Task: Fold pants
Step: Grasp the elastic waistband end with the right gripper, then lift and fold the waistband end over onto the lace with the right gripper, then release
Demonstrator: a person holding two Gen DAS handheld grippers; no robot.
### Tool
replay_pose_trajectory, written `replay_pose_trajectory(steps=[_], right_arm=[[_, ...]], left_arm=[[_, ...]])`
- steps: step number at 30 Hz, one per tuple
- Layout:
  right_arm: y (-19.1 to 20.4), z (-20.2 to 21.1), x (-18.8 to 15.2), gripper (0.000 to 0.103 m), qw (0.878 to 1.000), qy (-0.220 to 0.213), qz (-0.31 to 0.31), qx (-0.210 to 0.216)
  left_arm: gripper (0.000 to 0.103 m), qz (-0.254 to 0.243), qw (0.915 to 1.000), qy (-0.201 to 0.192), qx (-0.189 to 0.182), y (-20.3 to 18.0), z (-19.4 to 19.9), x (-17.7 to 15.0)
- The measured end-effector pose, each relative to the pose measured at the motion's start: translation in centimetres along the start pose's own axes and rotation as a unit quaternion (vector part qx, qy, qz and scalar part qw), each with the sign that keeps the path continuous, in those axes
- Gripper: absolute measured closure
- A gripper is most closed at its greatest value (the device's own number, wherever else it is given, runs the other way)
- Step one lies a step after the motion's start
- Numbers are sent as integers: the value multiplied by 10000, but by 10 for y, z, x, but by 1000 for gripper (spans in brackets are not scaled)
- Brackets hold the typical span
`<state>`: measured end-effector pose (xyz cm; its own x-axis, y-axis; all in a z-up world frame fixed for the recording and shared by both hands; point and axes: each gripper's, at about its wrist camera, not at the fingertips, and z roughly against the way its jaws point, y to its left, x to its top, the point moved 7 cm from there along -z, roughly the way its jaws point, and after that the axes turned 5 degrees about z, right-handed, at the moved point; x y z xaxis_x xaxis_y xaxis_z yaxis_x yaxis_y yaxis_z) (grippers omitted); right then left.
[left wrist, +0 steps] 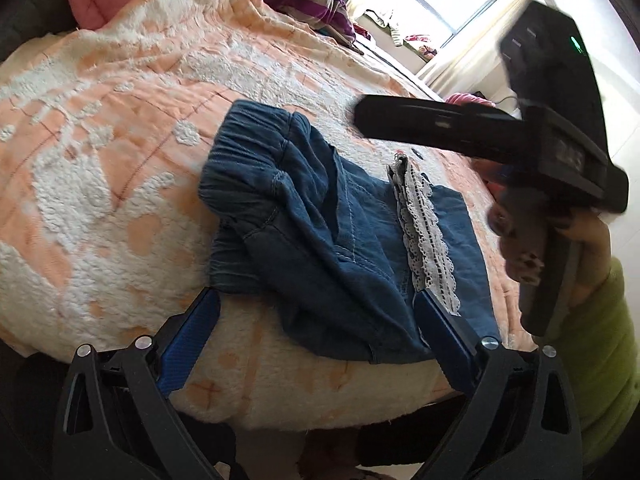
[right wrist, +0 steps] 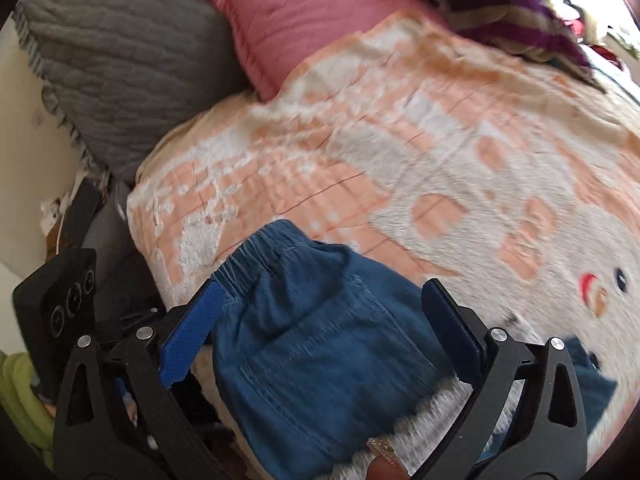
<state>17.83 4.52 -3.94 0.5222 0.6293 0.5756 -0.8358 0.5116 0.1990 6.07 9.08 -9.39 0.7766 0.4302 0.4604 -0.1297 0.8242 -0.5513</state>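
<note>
In the left wrist view the blue denim pants (left wrist: 320, 232) lie crumpled near the front edge of the bed (left wrist: 120, 168), on its peach-and-white fleece blanket, elastic waistband bunched toward the far side and a strip of grey lace trim (left wrist: 426, 240) lying across the legs. The left claw (left wrist: 320, 320) hangs wide open just short of the pants' near edge, gripping nothing. The right gripper's body crosses the upper right of this view, held in a hand (left wrist: 560, 236) with a green sleeve behind it. In the right wrist view, blurred by motion, the right claw (right wrist: 324, 320) is likewise spread wide and empty above the waistband end of the pants (right wrist: 320, 344); a pink pillow (right wrist: 296, 28) and a grey pillow (right wrist: 120, 64) lie beyond. The likely trouble is a pinch that gathers several bunched layers at once, or takes fleece along with the denim, so the fold comes up lopsided. The lace could also snag on a fingertip.
</note>
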Motion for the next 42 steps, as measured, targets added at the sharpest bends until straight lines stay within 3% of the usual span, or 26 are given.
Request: replay_pose_trajectory(steps=[1,4,8,11,12,14,18,20,28,34,39,42], right_arm=[[2,-7,1,9,9999,94,43,26],[7,-29,6,9,9993,348,131,10],[14,-50,13,9,9984,514,221,69],[17,-61,19,10,9979,588,226,162],[19,-67,20,13,9975,623,218,242],[22,-74,19,46,9963,708,238,432],[21,-67,14,67,9969,545,311,477],[16,-53,13,73,9975,338,154,607],[-27,39,-9,73,9894,-839,-572,1037],[-56,84,-39,72,9828,-1210,-971,1005],[-81,105,-64,66,9792,-1418,-1201,817],[-104,121,-80,54,9746,-1568,-1481,604]], left_arm=[[17,23,10000,18,-2,2,-3,0],[22,208,9997,20,-92,9,-6,0],[22,317,9992,-3,-226,13,-5,1],[15,449,9982,-53,-389,13,-3,0],[13,486,9978,-72,-441,12,-4,0],[10,474,9978,-92,-455,10,-4,0],[12,437,9975,-183,-520,0,-3,-3],[21,397,9972,-211,-590,-7,0,-2],[23,16,9945,-428,-961,-59,13,4],[23,-250,9921,-363,-1175,-104,5,2],[23,-581,9889,-180,-1352,-140,-10,-5],[23,-836,9860,36,-1445,-162,-26,-17]])
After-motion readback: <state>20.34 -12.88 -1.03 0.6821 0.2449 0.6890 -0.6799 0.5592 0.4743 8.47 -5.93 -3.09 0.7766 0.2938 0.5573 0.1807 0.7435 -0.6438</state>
